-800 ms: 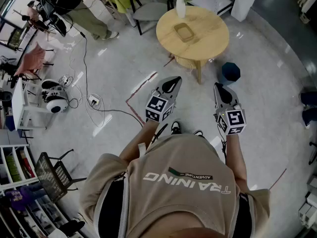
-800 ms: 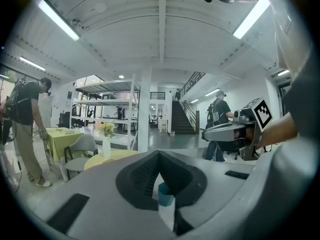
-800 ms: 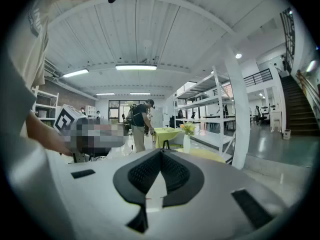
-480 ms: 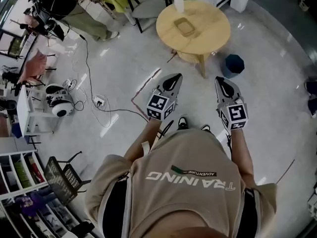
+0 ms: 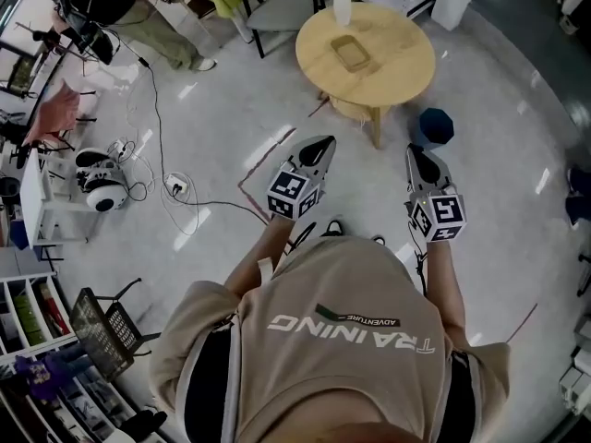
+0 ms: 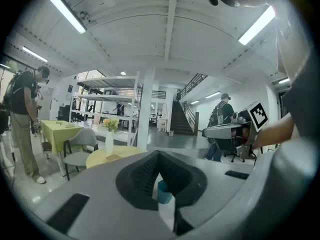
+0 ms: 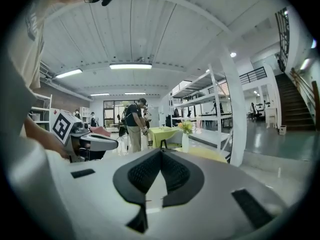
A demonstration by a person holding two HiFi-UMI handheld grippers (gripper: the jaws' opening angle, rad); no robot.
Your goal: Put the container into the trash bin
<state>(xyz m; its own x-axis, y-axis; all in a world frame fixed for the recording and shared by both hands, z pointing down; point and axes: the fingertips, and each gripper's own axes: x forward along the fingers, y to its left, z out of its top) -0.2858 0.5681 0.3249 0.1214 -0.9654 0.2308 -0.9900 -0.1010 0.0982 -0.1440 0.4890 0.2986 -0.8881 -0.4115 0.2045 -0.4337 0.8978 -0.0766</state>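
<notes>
A tan, shallow container (image 5: 350, 53) lies on the round wooden table (image 5: 397, 67), next to a white vase of flowers (image 5: 342, 3). The dark blue trash bin (image 5: 432, 127) stands on the floor by the table's right side. My left gripper (image 5: 325, 142) and right gripper (image 5: 412, 151) hang in the air short of the table, both shut and holding nothing. In the left gripper view the bin (image 6: 163, 191) shows through the slit behind the touching jaw tips of the left gripper (image 6: 159, 153). The right gripper (image 7: 161, 151) points toward the table (image 7: 205, 154).
A person (image 5: 120, 7) stands at the far left by a yellow-green table. Cables (image 5: 166, 187) and a white device (image 5: 102, 183) lie on the floor at the left. A grey chair (image 5: 282, 17) stands behind the round table, and shelves and a black wire chair (image 5: 102, 326) stand at the lower left.
The head view has shifted slightly. Both grippers stay shut and empty in front of the body, at about the same distance from the table and bin.
</notes>
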